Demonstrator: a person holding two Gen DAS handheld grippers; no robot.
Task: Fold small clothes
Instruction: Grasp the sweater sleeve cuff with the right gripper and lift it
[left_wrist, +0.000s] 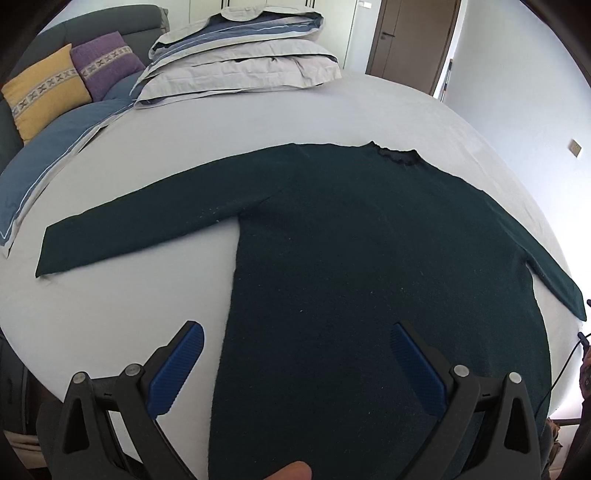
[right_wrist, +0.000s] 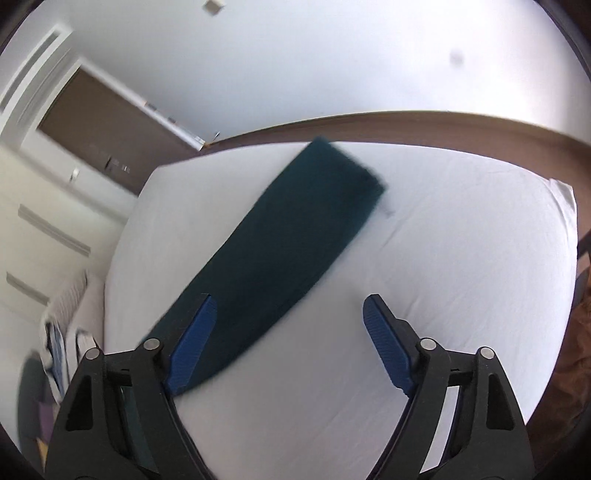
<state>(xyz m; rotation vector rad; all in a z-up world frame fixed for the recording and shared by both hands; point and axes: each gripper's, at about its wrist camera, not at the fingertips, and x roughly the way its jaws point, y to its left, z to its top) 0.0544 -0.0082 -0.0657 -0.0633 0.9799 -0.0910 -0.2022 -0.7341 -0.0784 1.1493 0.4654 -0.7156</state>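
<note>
Sweater (left_wrist: 369, 258) flat on bed (left_wrist: 258, 122), sleeves spread for folding; both jaws wide apart, empty; right sleeve (right_wrist: 288, 236) ahead of right jaws.

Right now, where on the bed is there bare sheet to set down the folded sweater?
Free sheet lies below the left sleeve, beside the sweater body. More is right of the right sleeve, toward the mattress corner. A band lies between the collar and stacked bedding. The head end is crowded by cushions.

Both wrist cams overlook bed (left_wrist: 155, 295).
</note>
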